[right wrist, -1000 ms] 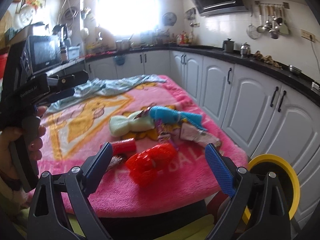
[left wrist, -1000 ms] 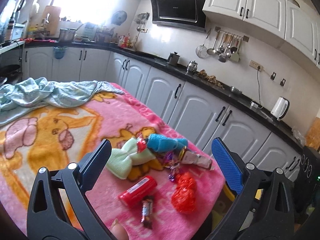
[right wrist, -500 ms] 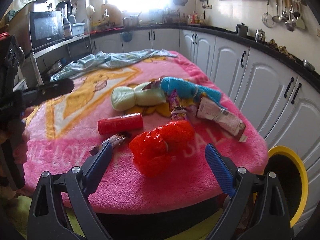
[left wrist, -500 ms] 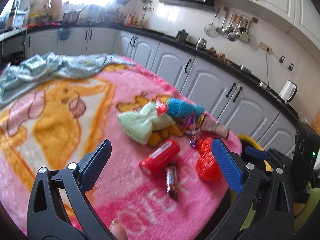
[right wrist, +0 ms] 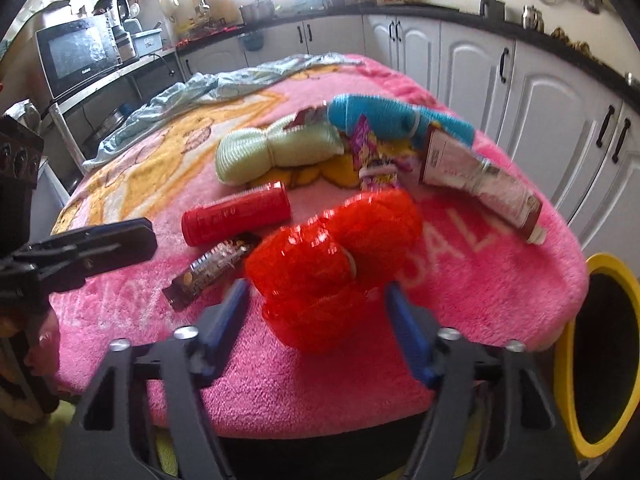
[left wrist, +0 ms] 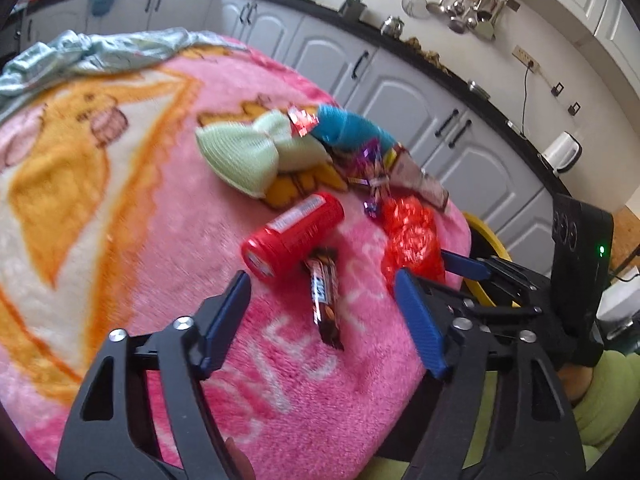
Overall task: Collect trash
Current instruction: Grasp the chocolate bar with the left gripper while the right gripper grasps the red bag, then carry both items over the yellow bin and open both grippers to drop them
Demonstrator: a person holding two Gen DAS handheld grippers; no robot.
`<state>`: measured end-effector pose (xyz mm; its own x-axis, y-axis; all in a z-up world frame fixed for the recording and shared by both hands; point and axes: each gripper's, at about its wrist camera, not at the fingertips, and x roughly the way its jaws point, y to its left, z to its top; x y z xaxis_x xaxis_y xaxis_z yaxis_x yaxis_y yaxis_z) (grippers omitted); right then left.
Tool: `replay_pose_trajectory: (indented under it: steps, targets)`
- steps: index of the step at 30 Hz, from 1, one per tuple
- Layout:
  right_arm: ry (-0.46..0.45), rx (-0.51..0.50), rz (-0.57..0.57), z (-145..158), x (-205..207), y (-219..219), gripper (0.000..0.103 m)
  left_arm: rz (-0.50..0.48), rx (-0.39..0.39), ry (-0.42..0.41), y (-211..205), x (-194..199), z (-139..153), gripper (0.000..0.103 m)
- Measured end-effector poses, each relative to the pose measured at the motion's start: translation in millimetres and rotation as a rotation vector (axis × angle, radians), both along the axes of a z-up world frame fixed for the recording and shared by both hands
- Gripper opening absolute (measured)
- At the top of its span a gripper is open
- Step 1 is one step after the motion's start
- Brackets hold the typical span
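Trash bin, round with a yellow rim (right wrist: 576, 360), sits beside the table, dark inside, contents impossible to tell. Left gripper (left wrist: 324, 304) is closing around a dark candy bar wrapper (left wrist: 323, 296) without touching it, right gripper (right wrist: 316, 312) closing around crumpled red plastic (right wrist: 332, 264).

The pink blanket (right wrist: 460, 280) bears large pale letters; "SAL" reads at centre right of the right wrist view. Print on the red tube (left wrist: 294, 236), the candy bar (left wrist: 324, 296) and the microwave (right wrist: 78, 54) is too blurred to read.

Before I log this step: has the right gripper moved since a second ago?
Yes. The right gripper has come down and closer to the pink blanket; the red crinkled wrapper now sits between its closing jaws, pads not yet touching.
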<state>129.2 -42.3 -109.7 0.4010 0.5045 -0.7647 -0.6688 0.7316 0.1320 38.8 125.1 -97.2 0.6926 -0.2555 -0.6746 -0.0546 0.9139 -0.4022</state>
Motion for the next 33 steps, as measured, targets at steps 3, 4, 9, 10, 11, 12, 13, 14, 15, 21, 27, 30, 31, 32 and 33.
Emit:
replay_pose_trajectory:
  steps: [3, 4, 9, 10, 11, 12, 13, 14, 15, 21, 27, 30, 31, 32, 33]
  targets:
    - [0.047, 0.009, 0.002, -5.5, 2.8, -5.0, 0.032, -0.028, -0.007, 0.03, -7.8, 4.8, -8.6, 0.055]
    - [0.053, 0.011, 0.002, -6.0, 2.8, -6.1, 0.028, -0.032, -0.007, 0.036, -9.3, 6.6, -10.7, 0.054]
    - [0.058, 0.025, -0.004, -3.5, 2.1, -12.1, 0.021, -0.041, -0.003, 0.066, -15.7, 12.2, -21.0, 0.043]
    - [0.061, 0.029, -0.004, -2.9, 1.4, -13.7, 0.021, -0.044, 0.002, 0.074, -17.0, 13.1, -23.2, 0.04]
    - [0.063, 0.031, -0.004, -2.8, 1.5, -14.3, 0.021, -0.044, 0.005, 0.081, -17.9, 13.7, -25.2, 0.036]
    - [0.064, 0.034, -0.004, -2.4, 1.5, -15.9, 0.02, -0.045, 0.008, 0.091, -19.2, 14.4, -28.0, 0.033]
    - [0.066, 0.036, -0.006, -1.9, 1.2, -17.4, 0.02, -0.048, 0.012, 0.094, -20.1, 14.5, -29.9, 0.031]
    - [0.068, 0.039, -0.006, -1.1, 0.7, -18.8, 0.02, -0.049, 0.022, 0.094, -20.8, 14.7, -30.6, 0.028]
    - [0.066, 0.041, -0.008, -0.1, 0.2, -19.7, 0.019, -0.047, 0.037, 0.094, -21.3, 14.5, -31.2, 0.022]
    - [0.051, 0.047, -0.013, 7.9, -3.9, -26.2, 0.017, -0.056, 0.025, 0.095, -19.0, 14.4, -32.8, 0.002]
    - [0.026, 0.054, -0.015, 19.6, -8.5, -32.2, 0.016, -0.084, 0.051, 0.042, -30.3, 10.3, -17.6, 0.002]
    - [0.016, 0.059, -0.016, 24.9, -10.1, -36.2, 0.016, -0.101, 0.059, 0.013, -37.3, 9.7, -6.9, 0.002]
    - [0.012, 0.061, -0.016, 27.0, -10.8, -37.6, 0.016, -0.105, 0.062, 0.005, -38.2, 9.4, -3.8, 0.002]
    - [0.008, 0.062, -0.017, 28.0, -12.1, -39.0, 0.016, -0.109, 0.066, -0.004, -40.5, 9.6, -0.4, 0.002]
    - [0.002, 0.062, -0.018, 29.9, -12.9, -40.4, 0.016, -0.115, 0.07, -0.013, -43.1, 10.2, 3.3, 0.002]
